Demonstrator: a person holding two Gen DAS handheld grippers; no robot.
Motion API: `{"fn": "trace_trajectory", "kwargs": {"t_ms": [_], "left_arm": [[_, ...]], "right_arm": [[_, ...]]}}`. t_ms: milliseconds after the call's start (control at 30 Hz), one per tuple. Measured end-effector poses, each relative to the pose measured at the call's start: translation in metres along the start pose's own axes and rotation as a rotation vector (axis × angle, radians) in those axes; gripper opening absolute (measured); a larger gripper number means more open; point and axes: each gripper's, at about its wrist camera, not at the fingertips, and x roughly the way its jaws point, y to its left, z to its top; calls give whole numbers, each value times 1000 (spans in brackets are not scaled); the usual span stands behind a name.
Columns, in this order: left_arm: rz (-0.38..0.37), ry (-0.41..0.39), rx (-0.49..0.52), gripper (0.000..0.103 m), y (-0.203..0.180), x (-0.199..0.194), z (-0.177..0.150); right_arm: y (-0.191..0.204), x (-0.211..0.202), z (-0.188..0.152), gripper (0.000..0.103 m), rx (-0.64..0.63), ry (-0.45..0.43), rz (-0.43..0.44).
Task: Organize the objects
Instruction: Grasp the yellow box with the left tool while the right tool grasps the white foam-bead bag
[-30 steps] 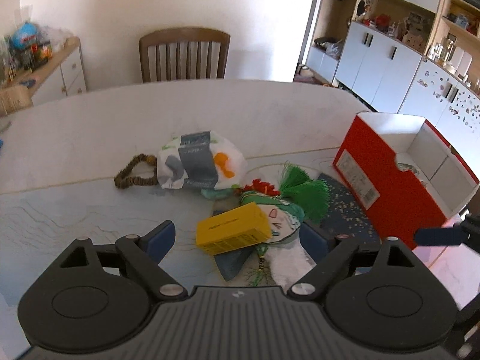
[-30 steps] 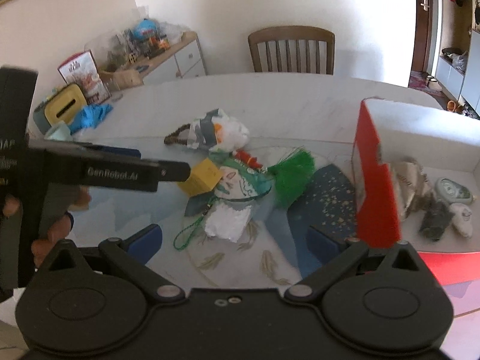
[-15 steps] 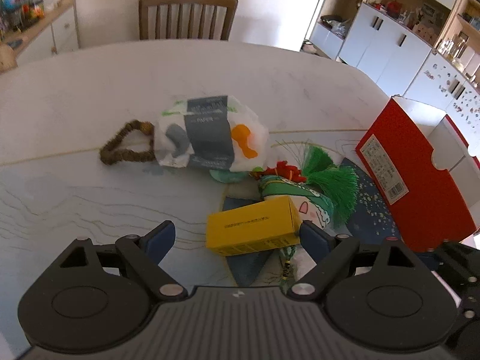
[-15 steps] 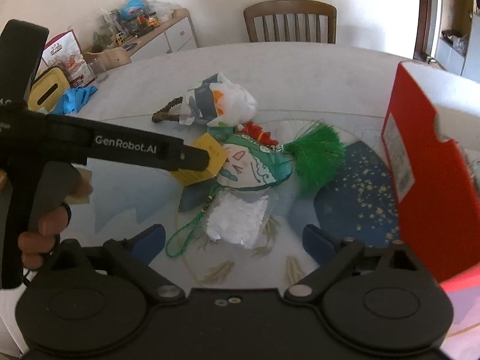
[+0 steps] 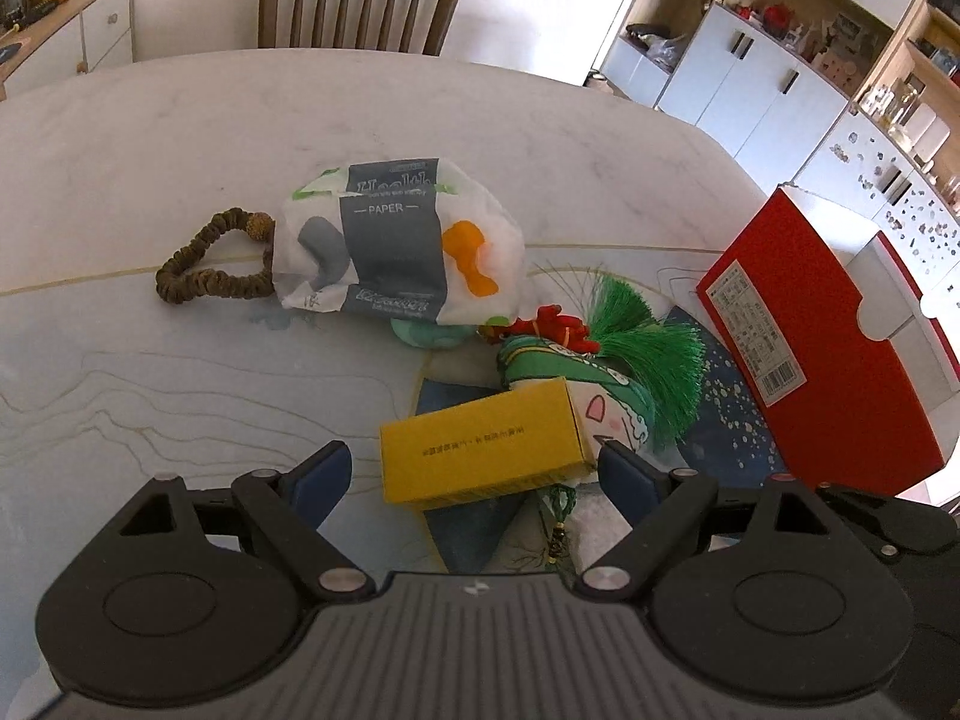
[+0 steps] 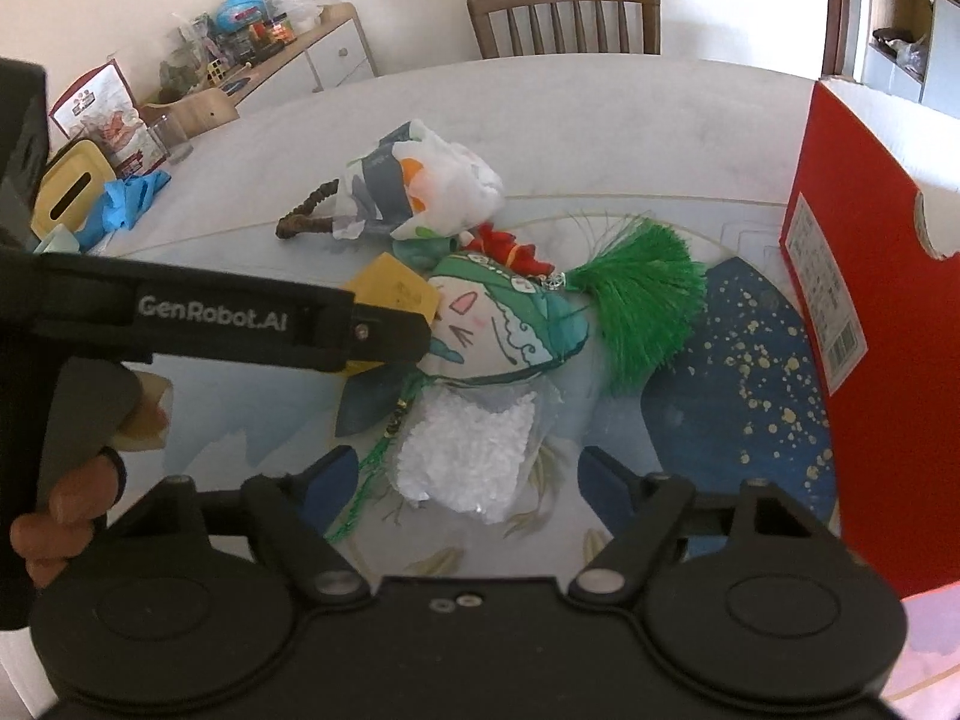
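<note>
A: Surface?
B: Pale marble-look table (image 5: 180,138), gold veining, a dark blue gold-flecked patch (image 6: 750,348) toward the red box (image 5: 816,354). Box stands on its side at the table's right edge.

A: Room?
B: Wooden chair (image 5: 360,6) at the far side, white wall behind it. Left sideboard (image 6: 300,54) cluttered. White cabinets (image 5: 750,84) and open shelves on the right.

A: Items?
B: Heaped mid-table. Tissue pack (image 5: 396,246) farthest, bead bracelet (image 5: 210,264) touching its left end. Yellow box (image 5: 486,450) nearer, leaning against a green painted pouch (image 6: 504,324) with a green tassel (image 6: 642,306). Clear bag of white granules (image 6: 468,456) just below the pouch.

A: Left gripper (image 5: 480,474)?
B: Wide open, the yellow box sits between the pads, right one about at its edge. Not gripped.

A: Right gripper (image 6: 462,480)?
B: Jaws closing, granule bag between them, pads not on it. A hand (image 6: 66,516) at that view's left edge holds the left tool.
</note>
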Motion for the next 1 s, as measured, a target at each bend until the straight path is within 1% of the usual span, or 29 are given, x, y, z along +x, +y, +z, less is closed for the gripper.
{"fn": "trace_trajectory", "kwargs": {"t_ms": [133, 300, 367, 433, 500, 533, 667, 1000], "left_arm": [[-1, -7, 0, 78, -1, -1, -3], [13, -21, 4, 76, -2, -3, -5], [16, -24, 8, 75, -2, -4, -6], [24, -25, 14, 75, -3, -5, -7], [27, -27, 14, 75, -3, -6, -8], [29, -28, 13, 75, -3, -7, -8], [43, -32, 14, 75, -4, -12, -10], [54, -57, 42, 74, -16, -34, -17]], "right_arm": [[-1, 4, 0, 72, 12, 3, 0], [-1, 6, -1, 60, 7, 14, 1], [0, 6, -2, 51, 8, 15, 9], [0, 5, -2, 46, 6, 12, 14], [1, 3, -1, 38, -4, 1, 7], [0, 2, -1, 36, -6, -4, 10], [-1, -3, -1, 33, -1, -20, 6], [-9, -29, -4, 33, 9, -59, 15]]}}
